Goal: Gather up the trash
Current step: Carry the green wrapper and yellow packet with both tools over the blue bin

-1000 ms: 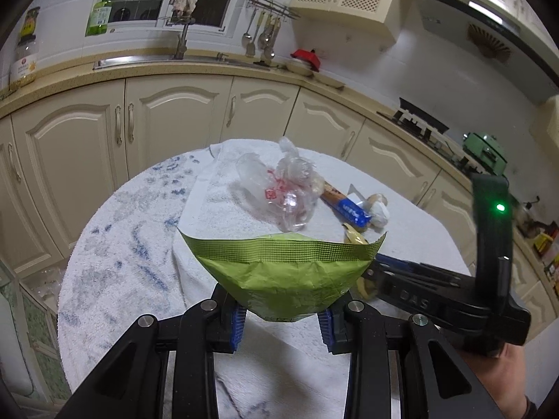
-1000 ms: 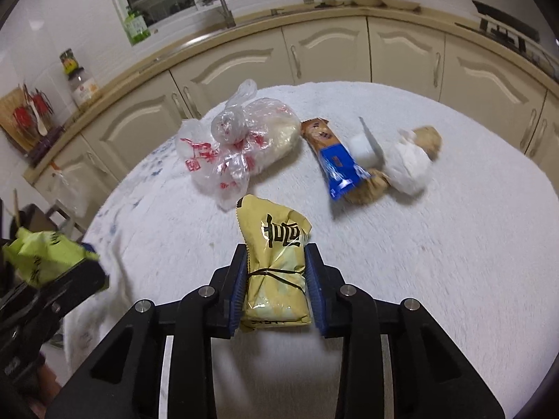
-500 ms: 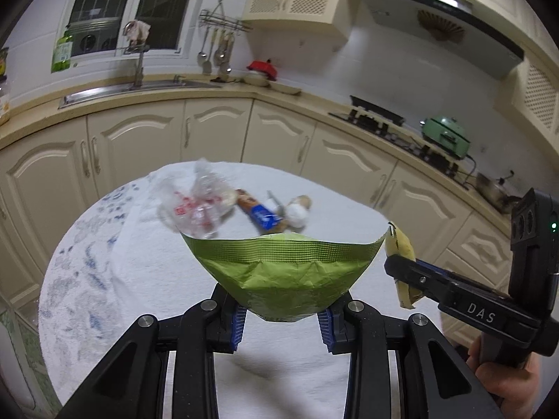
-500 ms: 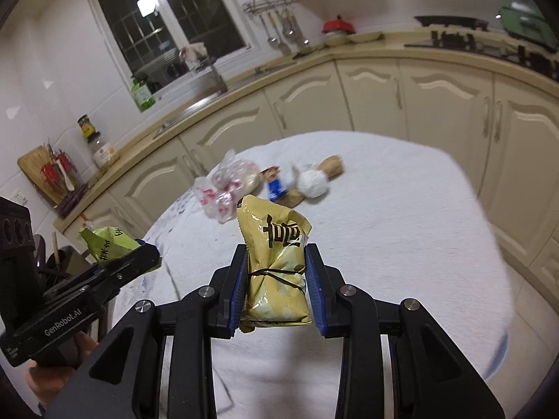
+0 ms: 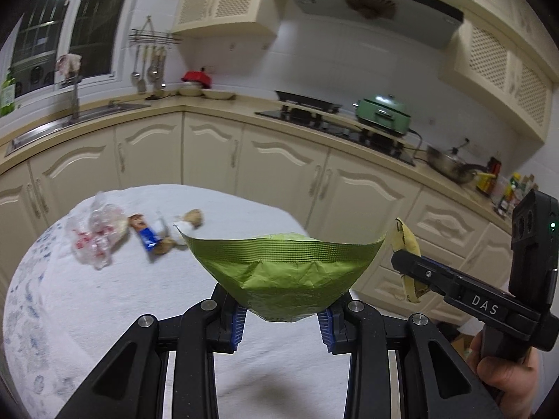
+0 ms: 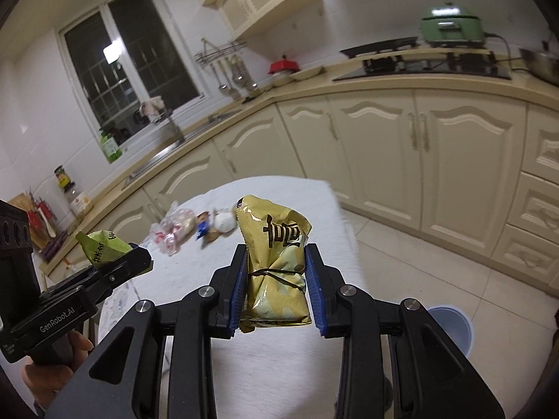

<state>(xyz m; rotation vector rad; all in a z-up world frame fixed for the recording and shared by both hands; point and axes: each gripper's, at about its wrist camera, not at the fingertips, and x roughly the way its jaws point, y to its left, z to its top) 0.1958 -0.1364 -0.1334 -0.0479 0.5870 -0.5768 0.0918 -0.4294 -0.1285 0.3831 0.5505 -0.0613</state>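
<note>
On the far left of the white-clothed bench [image 5: 87, 314] lies a crumpled clear plastic bag [image 5: 99, 232] with red print. Just to its right is a blue and brown snack wrapper [image 5: 145, 234], and beside that a white wad of paper [image 5: 181, 225] touching a small brown lump [image 5: 194, 215] (too blurred to name). All of these lie at the far end of the bench, well apart from both tools.

In the middle of the left wrist view, the left gripper [image 5: 283, 317] has its jaws drawn in close on the bottom of a green foil packet [image 5: 284, 272], whose torn mouth fans out wide above the blue pads. The packet is held in the air above the bench.

To the right in that view, the right gripper [image 5: 407, 269] is seen side-on, held by a hand [image 5: 506, 380], with a yellow packet [image 5: 405, 244] sticking up between its jaws. The right wrist view shows this better: the jaws are nearly closed and press both sides of the yellow packet [image 6: 276, 265], which stands upright, is bound by a dark rubber band and carries dark lettering. It too is lifted off the bench, near the bench's right edge, with tiled floor [image 6: 436, 262] beyond. A pale blue bin [image 6: 454, 328] shows low on the right (mostly hidden behind the gripper's arm).
</note>
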